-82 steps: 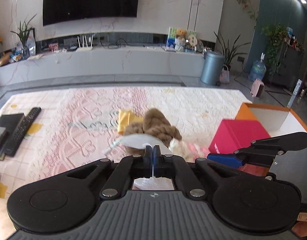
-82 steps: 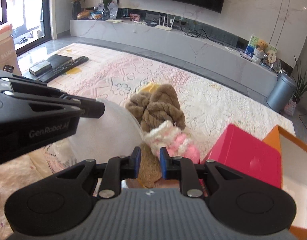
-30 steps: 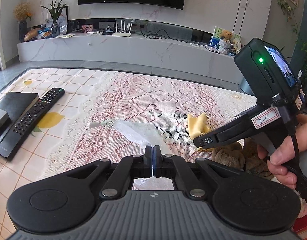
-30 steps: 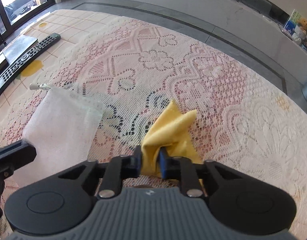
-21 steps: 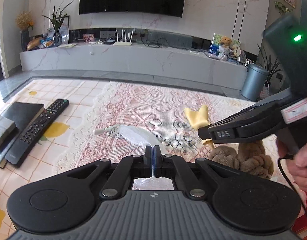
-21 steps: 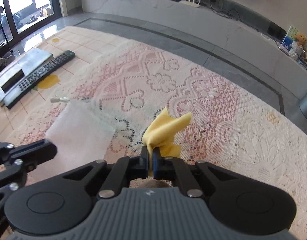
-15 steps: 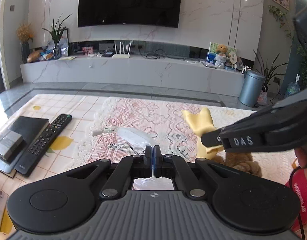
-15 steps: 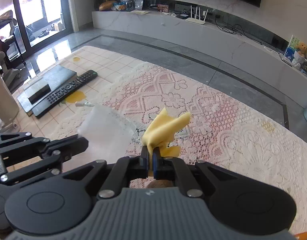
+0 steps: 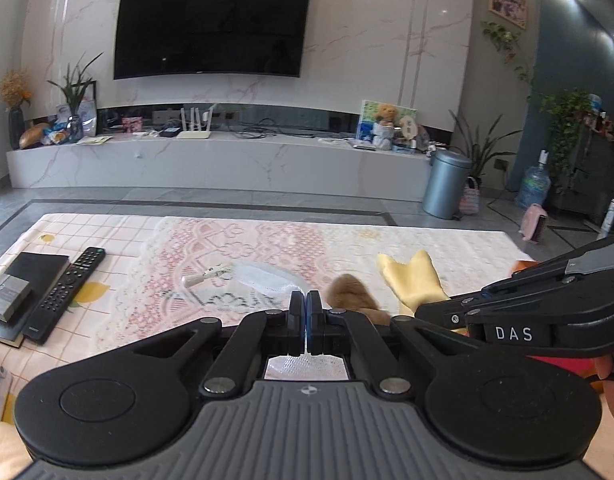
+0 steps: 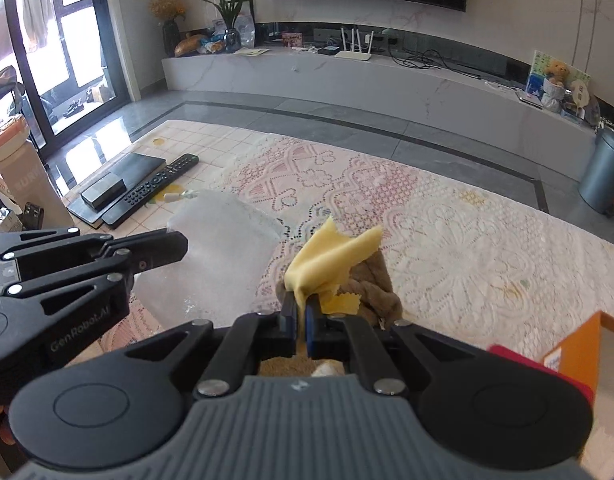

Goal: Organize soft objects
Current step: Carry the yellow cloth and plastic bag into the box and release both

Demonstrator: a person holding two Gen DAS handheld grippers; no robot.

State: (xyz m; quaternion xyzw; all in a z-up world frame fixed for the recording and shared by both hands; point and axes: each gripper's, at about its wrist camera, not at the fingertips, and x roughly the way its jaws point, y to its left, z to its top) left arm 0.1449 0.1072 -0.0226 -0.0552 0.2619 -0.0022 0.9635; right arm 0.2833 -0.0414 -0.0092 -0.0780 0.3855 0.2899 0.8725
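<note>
Two bits of writing are showing up clearly: "DAS" in white letters on the side of the right gripper (image 9: 439,314) as seen from the left wrist camera, and "GenRobot.AI" on the black arm of the left gripper (image 10: 179,246) in the right wrist view.

Left gripper's fingers (image 9: 295,312) are sitting pressed right together, pinching the edge of a white see-through mesh drawstring pouch (image 9: 263,276), which is hanging out in front of them above the pink and white lace tablecloth (image 10: 447,248). The pouch's cord end is sticking out toward the long black TV remote (image 9: 65,290).

Right gripper's fingers (image 10: 289,316) are also squeezed nearly closed, clamping a crumpled soft yellow cloth (image 10: 331,260) that's poking up past the tips. Just behind and under that cloth, a fuzzy brown knotted plush thing (image 10: 381,292) is lying on the lace. An orange box (image 10: 575,344) and a red box (image 10: 547,372) are peeking in at the lower right.
</note>
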